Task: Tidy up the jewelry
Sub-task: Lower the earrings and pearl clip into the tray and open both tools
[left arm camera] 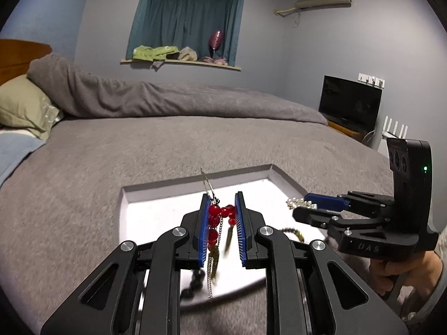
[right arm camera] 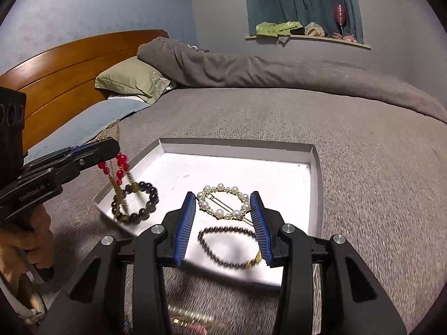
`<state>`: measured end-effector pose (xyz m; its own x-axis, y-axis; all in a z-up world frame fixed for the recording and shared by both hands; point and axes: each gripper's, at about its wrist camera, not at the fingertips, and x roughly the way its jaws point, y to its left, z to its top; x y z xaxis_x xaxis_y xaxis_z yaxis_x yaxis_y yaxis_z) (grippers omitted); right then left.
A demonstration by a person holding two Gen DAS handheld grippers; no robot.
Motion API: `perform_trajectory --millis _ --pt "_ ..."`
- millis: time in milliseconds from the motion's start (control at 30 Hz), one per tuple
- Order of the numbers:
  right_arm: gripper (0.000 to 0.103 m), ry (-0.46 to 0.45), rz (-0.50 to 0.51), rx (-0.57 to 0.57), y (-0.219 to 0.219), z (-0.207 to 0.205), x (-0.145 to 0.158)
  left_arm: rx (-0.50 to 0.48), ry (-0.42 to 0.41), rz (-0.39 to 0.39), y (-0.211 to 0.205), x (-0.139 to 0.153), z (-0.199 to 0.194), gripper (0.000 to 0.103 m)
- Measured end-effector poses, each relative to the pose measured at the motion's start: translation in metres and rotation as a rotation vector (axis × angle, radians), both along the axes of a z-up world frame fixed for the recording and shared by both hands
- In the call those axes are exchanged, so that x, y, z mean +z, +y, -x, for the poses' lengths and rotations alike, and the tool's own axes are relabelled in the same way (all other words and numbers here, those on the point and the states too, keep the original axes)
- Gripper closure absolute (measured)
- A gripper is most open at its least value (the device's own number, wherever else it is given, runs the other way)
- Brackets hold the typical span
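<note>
**Dim bedroom, glaring white tray, fisheye bend and motion blur**

Both views are dim and cool, with no lamp in sight; the curtain (left arm camera: 184, 25) is drawn. The white tray (right arm camera: 315, 184) is by far the brightest area, nearly blown out in the left wrist view. Soft shadows lie under the bracelets on it. Motion blur smears the grey bedspread (left arm camera: 139, 150) near the lower edges and the dark bead bracelet (right arm camera: 229, 247). Fisheye distortion bows the bed and walls, and black corners frame each picture. The wall (right arm camera: 83, 8) looks grainy.
</note>
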<state>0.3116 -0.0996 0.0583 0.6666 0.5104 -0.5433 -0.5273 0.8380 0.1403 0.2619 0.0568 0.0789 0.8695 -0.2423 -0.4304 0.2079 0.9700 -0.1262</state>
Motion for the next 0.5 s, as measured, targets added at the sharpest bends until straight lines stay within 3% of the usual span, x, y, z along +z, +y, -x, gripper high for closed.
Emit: perform_trajectory --millis 267,500 --pt "0.063 0.028 0.055 -0.001 0.012 -0.039 -0.005 0.02 0.031 0.028 0.005 -0.007 -0.038 0.085" --pt "0.063 0.097 0.111 0.017 0.02 -0.064 -0.024 0.048 0.149 0.06 0.016 -0.024 -0.073 0.085"
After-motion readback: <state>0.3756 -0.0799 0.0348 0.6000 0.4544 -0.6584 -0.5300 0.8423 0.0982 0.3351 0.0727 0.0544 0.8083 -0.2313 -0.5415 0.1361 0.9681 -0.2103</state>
